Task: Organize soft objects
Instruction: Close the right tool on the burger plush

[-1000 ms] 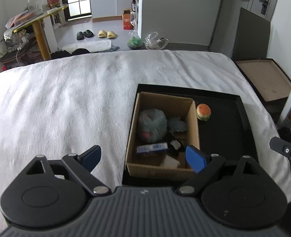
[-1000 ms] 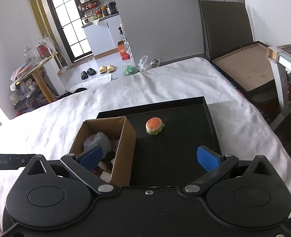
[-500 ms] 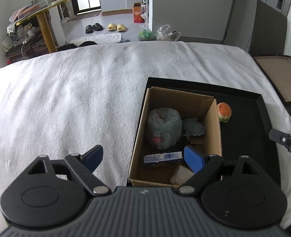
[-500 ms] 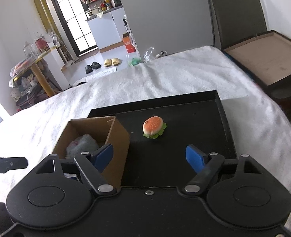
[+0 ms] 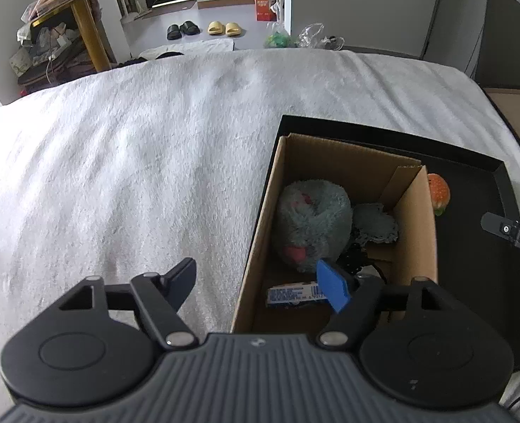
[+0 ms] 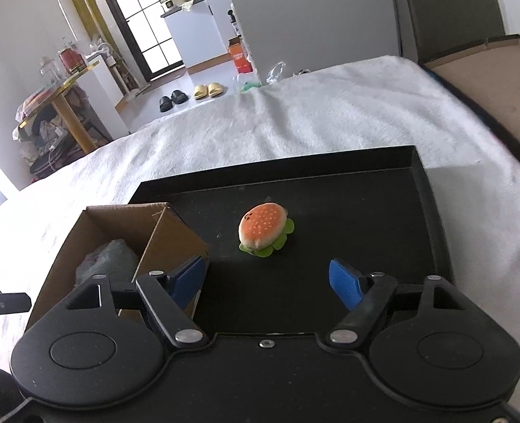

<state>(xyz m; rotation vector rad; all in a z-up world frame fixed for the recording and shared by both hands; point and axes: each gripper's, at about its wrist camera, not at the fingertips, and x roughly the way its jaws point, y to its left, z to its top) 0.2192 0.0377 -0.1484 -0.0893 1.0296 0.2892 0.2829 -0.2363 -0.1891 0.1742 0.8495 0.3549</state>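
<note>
A cardboard box point(image 5: 415, 211) point(image 6: 175, 236) stands in the left part of a black tray point(image 6: 415, 176) point(image 5: 507, 190) on a white towel. In the box lie a grey-green plush point(image 5: 313, 222), a darker fuzzy piece point(image 5: 376, 224), a blue-and-white packet point(image 5: 291, 294) and dark small items. A burger plush point(image 6: 264, 230) point(image 5: 438, 192) lies on the tray right of the box. My left gripper point(image 5: 260, 287) is open and empty, straddling the box's left wall. My right gripper point(image 6: 267, 280) is open and empty, just short of the burger plush.
The white towel point(image 5: 136, 162) covers the surface around the tray. Beyond its far edge are a yellow-legged table point(image 5: 83, 35), slippers point(image 5: 203, 28) and bags on the floor. A brown board point(image 6: 489, 81) lies to the right.
Both grippers have moved forward and lower. The left one now reaches over the box's left wall; the right one has closed in on the burger plush. Both stayed open.
</note>
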